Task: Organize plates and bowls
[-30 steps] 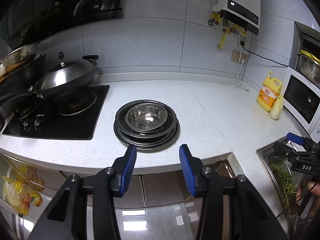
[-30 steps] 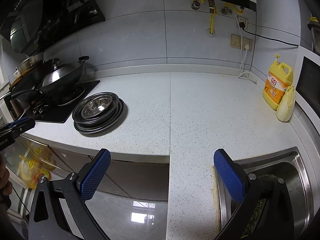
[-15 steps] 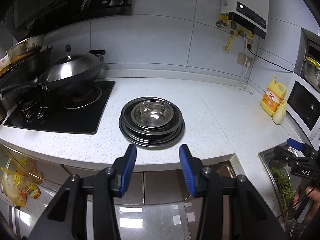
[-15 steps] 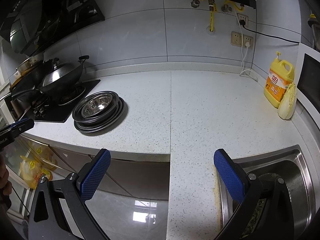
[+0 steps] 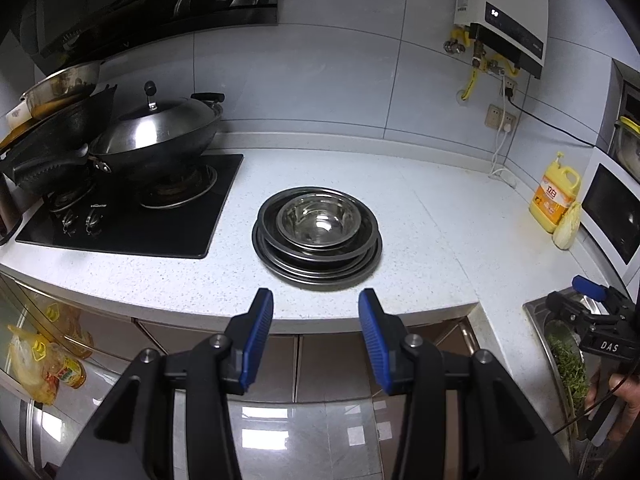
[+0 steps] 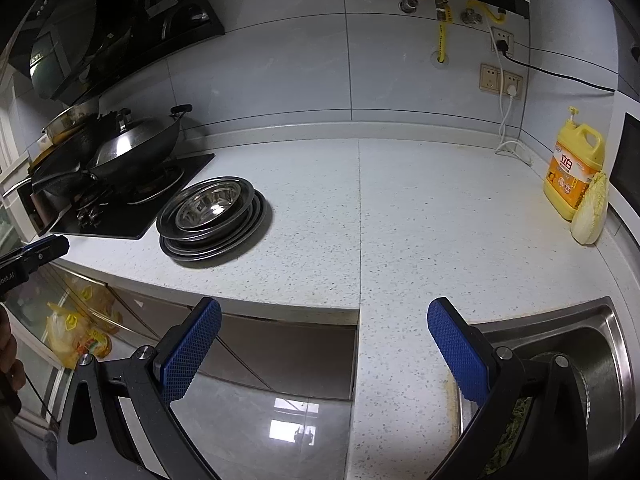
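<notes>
A stack of steel plates (image 5: pixel 316 264) (image 6: pixel 216 236) sits on the white speckled counter (image 5: pixel 420 216), with a shiny steel bowl (image 5: pixel 320 220) (image 6: pixel 210 206) nested on top. My left gripper (image 5: pixel 316 304) hovers in front of the counter edge, short of the stack, its blue pads apart with nothing between them. My right gripper (image 6: pixel 324 316) stands wide open over the counter corner by the sink, well to the right of the stack. In the left wrist view the right gripper (image 5: pixel 588 300) shows at the far right, held by a hand.
A black hob (image 5: pixel 132 216) with a lidded wok (image 5: pixel 160 136) lies left of the stack. A yellow detergent bottle (image 6: pixel 574 172) and a cabbage (image 6: pixel 590 212) stand at the right, by a microwave (image 5: pixel 612 208). A steel sink (image 6: pixel 576 380) holds greens. Cabinets and a glossy floor lie below.
The left wrist view has shifted a little, so the stack now sits slightly higher and farther right in it. Both grippers' openings are unchanged, and the right view is almost the same.
</notes>
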